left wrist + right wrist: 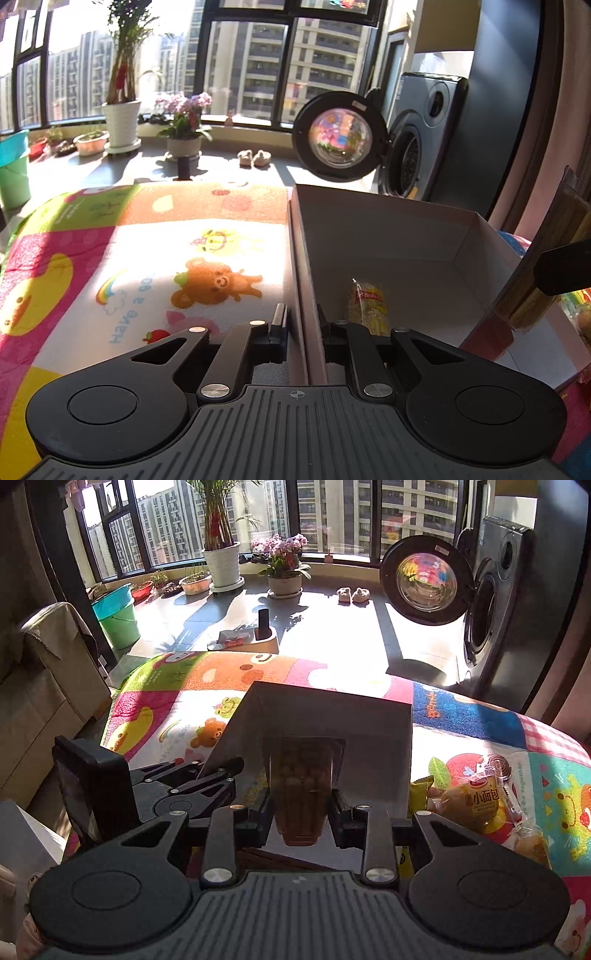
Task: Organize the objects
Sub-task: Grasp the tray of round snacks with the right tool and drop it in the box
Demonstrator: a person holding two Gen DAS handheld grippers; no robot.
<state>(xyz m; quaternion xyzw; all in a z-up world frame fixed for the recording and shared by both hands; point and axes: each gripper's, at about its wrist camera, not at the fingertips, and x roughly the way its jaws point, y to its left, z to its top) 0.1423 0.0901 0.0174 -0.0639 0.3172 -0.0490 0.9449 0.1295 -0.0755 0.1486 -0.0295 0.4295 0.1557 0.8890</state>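
My left gripper [302, 332] is pinched shut on the near wall of the white cardboard box [388, 236], one finger outside against the mat and one inside; I judge the purpose is to brace the box so it does not slide or tip while the other hand loads it; the box sits on the cartoon-print play mat [155, 258], open side up

Inside the box, by the gripped wall, lies a clear packet of yellow snack pieces with a red label [367, 306], flat on the floor of the box; this item I count as already sorted

My right gripper [300, 812] is closed on a clear-wrapped packet of brown snacks [299, 786], the fingers pressing its two sides near the lower end, so the packet stands up ahead of the camera; the packet hangs in front of the box opening [369, 716]; from the left view the same packet [546, 258] shows at the right edge, above the box's right side, tilted; whether it is already over the interior I cannot tell for certain

Remaining stock lies on the mat to the right of the box, outside it: a small bread bun in a wrapper with Chinese print [476, 801], a yellow sachet [419, 794] just beside the box wall, and further wrapped pieces near the right edge, too blurred to name

In my judgement the step in hand is carrying the brown packet into the box; the risk is catching the box rim, hence the steadying grip
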